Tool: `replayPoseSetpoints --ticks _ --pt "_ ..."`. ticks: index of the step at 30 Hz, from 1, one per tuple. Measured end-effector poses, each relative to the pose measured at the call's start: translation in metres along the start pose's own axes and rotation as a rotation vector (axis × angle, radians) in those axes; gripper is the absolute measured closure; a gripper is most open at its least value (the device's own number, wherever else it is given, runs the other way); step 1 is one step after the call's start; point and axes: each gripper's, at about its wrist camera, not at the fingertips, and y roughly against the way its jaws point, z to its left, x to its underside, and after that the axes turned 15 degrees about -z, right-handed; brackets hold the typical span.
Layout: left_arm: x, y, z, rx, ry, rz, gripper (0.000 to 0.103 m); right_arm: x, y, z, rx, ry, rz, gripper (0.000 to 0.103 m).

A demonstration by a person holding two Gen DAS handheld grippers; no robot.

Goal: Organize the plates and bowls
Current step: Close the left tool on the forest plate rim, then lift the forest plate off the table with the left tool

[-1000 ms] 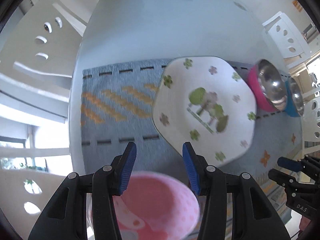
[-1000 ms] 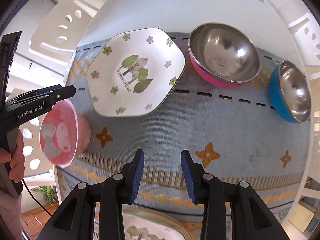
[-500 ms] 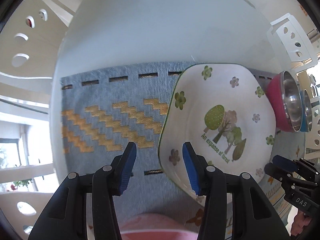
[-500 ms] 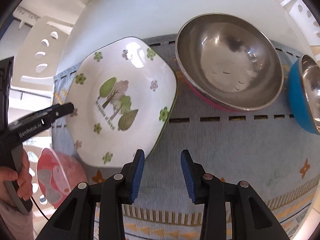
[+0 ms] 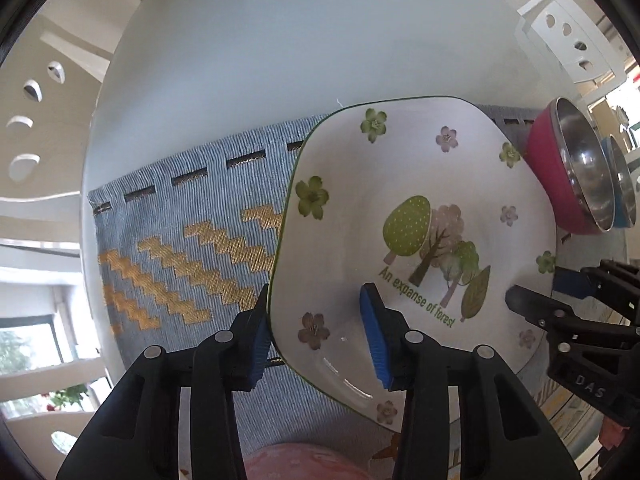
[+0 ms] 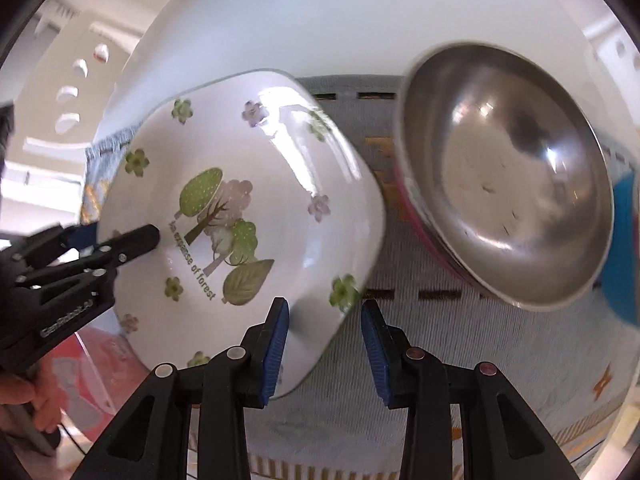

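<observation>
A white square plate (image 5: 420,160) with flowers and a tree print lies on the blue woven mat (image 5: 180,240). My left gripper (image 5: 316,340) straddles the plate's left rim, one finger outside and one over the plate. Its jaws are closing, but the pads do not press on the rim. My right gripper (image 6: 326,344) straddles the plate's (image 6: 260,152) opposite rim and is open, with one finger over the plate and one over the mat. Each view shows the other gripper at the plate's far side: the right gripper (image 5: 536,286) and the left gripper (image 6: 120,232).
A steel bowl with a pink outside (image 6: 504,172) sits close to the right of the plate, and a blue one (image 6: 624,240) lies beyond it. A pink bowl (image 5: 304,462) lies near the left gripper. White chairs (image 5: 36,128) surround the white table (image 5: 280,60).
Both grippers came down and closed in on the plate from opposite sides. The left one left the pink bowl behind, and its jaws narrowed a little.
</observation>
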Motion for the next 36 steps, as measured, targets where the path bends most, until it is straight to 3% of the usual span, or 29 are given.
replayPoseSetpoints --ticks 7,13,17,21,27,36 --pt "0.001 0.0 -0.003 -0.001 -0.011 0.022 0.064 0.004 -0.005 0.016 0.0 0.027 0.026 0.067" --pt "0.002 0.002 -0.007 -0.004 -0.033 0.024 0.064 0.013 -0.005 0.004 -0.028 -0.034 0.017 0.068" --pt "-0.002 -0.005 0.01 0.021 0.077 0.02 0.064 0.013 -0.008 -0.006 -0.1 -0.12 0.005 0.078" --pt "-0.007 -0.011 0.02 0.048 0.15 0.012 0.063 0.01 -0.012 -0.007 -0.09 -0.119 -0.011 0.078" --pt "-0.007 -0.008 0.021 0.055 0.125 -0.015 0.064 0.002 -0.019 -0.021 -0.107 -0.177 -0.013 0.078" --pt "-0.009 0.009 0.019 0.067 0.104 -0.033 0.065 -0.019 -0.01 -0.015 -0.096 -0.094 -0.084 0.079"
